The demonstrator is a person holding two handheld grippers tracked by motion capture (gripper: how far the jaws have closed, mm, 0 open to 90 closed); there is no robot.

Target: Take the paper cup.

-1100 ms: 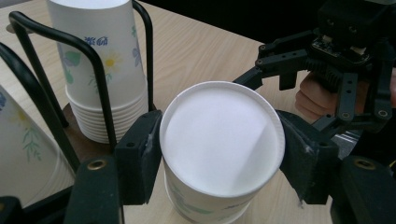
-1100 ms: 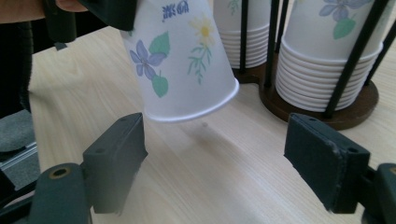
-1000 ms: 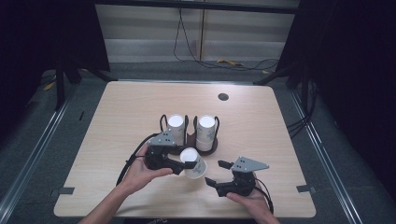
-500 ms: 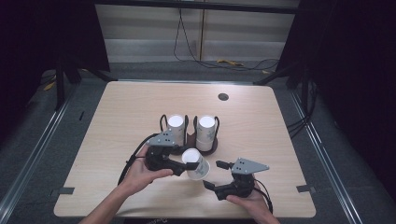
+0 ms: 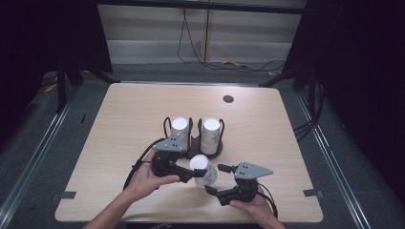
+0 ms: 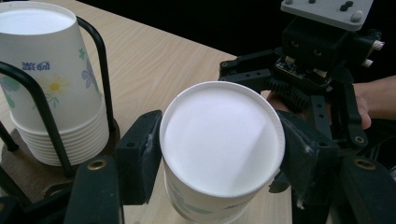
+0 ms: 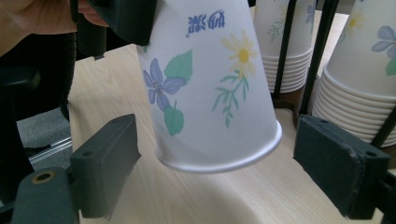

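Observation:
A white paper cup (image 5: 206,172) with a flower print hangs upside down and tilted just above the table, flat base up (image 6: 222,140). My left gripper (image 5: 195,171) is shut on its upper part, one pad on each side (image 6: 219,154). My right gripper (image 5: 216,179) faces the cup from the right. Its jaws have just been opening and now stand wide on both sides of the cup's rim (image 7: 210,84) without touching it (image 7: 224,163).
A black wire holder on a brown base (image 5: 193,143) stands just behind, with two stacks of upturned cups (image 5: 180,128) (image 5: 210,131). The wooden table (image 5: 119,124) has a small dark round hole (image 5: 228,99) at the back.
The right gripper's jaws have spread apart around the cup's rim. Both hands and the cup stay almost where they were.

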